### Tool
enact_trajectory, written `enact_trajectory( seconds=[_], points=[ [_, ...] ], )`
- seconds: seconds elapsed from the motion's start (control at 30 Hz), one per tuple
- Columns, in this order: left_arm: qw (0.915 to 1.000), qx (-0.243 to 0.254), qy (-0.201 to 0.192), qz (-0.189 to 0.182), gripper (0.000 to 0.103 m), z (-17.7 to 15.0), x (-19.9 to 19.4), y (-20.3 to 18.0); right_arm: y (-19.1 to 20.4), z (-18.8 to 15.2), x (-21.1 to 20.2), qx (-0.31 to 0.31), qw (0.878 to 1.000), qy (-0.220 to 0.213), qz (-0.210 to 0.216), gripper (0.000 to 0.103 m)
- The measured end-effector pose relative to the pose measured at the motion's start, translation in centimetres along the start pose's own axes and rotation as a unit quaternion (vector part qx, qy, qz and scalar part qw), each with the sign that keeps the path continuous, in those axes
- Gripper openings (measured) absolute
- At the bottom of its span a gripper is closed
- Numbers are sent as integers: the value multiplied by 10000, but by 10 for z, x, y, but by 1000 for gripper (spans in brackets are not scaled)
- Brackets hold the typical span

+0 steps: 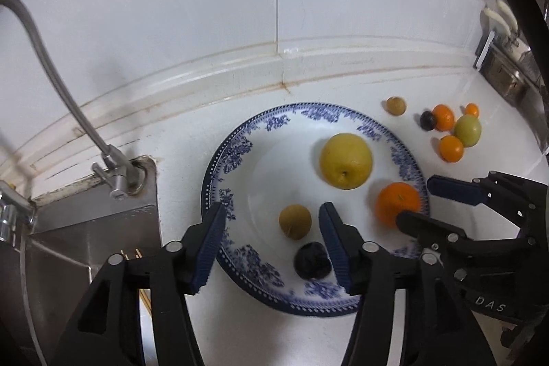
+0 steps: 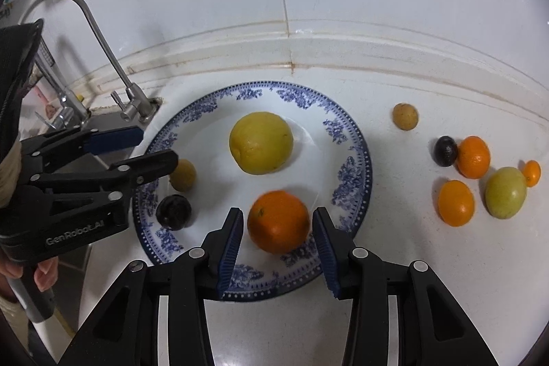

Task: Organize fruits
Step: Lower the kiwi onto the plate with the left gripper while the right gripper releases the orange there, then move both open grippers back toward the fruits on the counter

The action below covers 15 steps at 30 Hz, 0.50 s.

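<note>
While the faucet [image 2: 103, 57] is standing at the far left beside the sink [image 1: 85, 228], the left gripper [image 1: 272, 242] is hovering over the left side of the blue-patterned plate [image 2: 353, 174], its jaws standing apart with nothing pressed between them. A brown fruit [image 1: 295, 222] and a dark plum [image 1: 313, 260] are lying on the plate under those jaws, untouched. Further right, a yellow fruit [image 2: 260, 142] is resting near the plate's middle. The right gripper [image 2: 278, 246] is straddling the large orange [image 2: 278, 222] at the plate's near rim, pads standing just clear of its sides. On the counter [image 2: 411, 263] to the right, well apart from the plate, the loose fruits [image 2: 480, 174] are lying in a cluster.
</note>
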State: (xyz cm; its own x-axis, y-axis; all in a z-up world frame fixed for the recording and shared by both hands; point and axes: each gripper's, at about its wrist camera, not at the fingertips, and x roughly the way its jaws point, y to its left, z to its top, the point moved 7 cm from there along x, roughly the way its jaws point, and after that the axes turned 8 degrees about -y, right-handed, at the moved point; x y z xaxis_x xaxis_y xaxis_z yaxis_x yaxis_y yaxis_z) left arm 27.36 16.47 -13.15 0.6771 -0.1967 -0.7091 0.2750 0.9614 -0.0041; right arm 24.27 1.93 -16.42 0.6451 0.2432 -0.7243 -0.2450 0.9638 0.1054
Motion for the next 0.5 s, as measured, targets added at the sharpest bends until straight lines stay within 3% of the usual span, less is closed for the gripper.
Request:
enact_trajectory(
  seconds=[0.03,0.33,0.5],
  points=[
    [10000,-37,-42,39,58,0,-5,0,0,1,-3,-22,10000,-49,-6,56],
    [9972,2,-723,207,61,4,-57,-25,-9,6,-55,-141,9979,-616,-138,59],
    [9952,-121,-965,126,64,4,-79,-43,-21,7,-84,-155,9957,-888,-208,59]
  ],
)
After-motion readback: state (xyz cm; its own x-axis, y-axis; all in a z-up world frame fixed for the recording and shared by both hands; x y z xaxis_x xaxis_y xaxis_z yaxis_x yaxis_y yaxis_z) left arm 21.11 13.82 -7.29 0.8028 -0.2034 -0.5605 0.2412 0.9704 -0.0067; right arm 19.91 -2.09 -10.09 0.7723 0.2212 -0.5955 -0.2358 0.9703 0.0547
